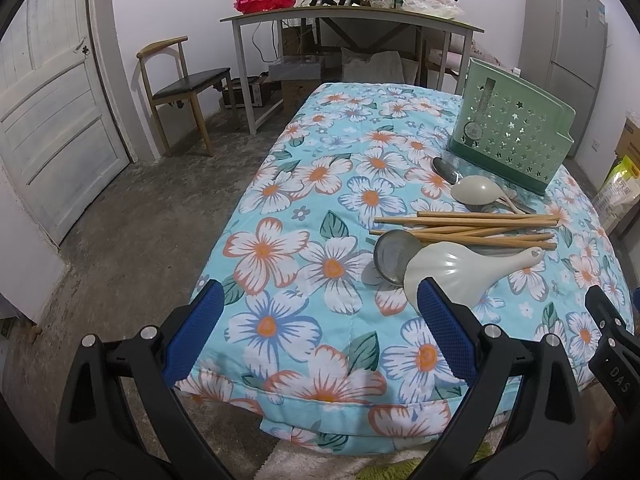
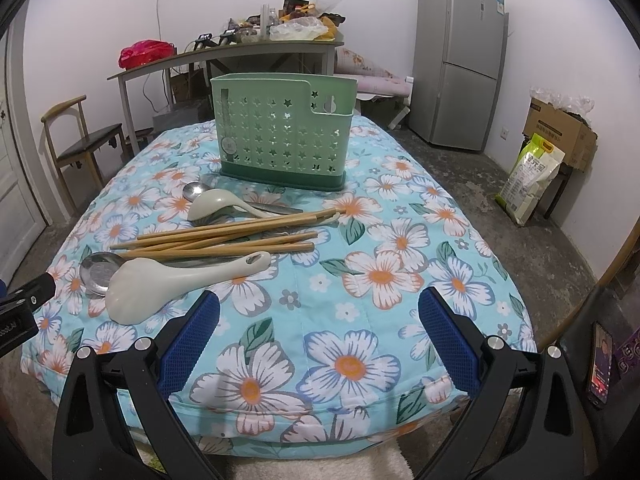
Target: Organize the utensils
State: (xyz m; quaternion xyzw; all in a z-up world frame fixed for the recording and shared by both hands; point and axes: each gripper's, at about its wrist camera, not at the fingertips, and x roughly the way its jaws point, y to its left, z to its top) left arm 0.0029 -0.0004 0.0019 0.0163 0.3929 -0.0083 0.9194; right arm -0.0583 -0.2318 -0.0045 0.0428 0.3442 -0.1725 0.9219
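Utensils lie in a loose pile on the floral cloth (image 2: 360, 320), in front of the green caddy (image 2: 280, 140); caddy stands upright w/ star-shaped cutouts, a darker green base, a keyhole slot near its right top corner in the right view. Chopsticks (image 2: 224, 236), light wood, several, fanned roughly parallel across the pile. Big pale rice paddle (image 2: 168, 284) nearest the grippers, scoop end left, handle w/ a hole at its tip pointing right; it overlaps a steel ladle (image 2: 98, 270) whose round bowl shows at the left. Farther back, a cream spoon (image 2: 216, 204) lies over a steel spoon (image 2: 196, 190), both just beside the caddy's base. Left gripper (image 1: 316, 304) spread wide, blue pads, nothing between them; its right finger (image 1: 444, 328) sits in front of the paddle in the left view, contact unclear. Right gripper (image 2: 318, 312) also spread wide & empty, over bare cloth right of the pile.
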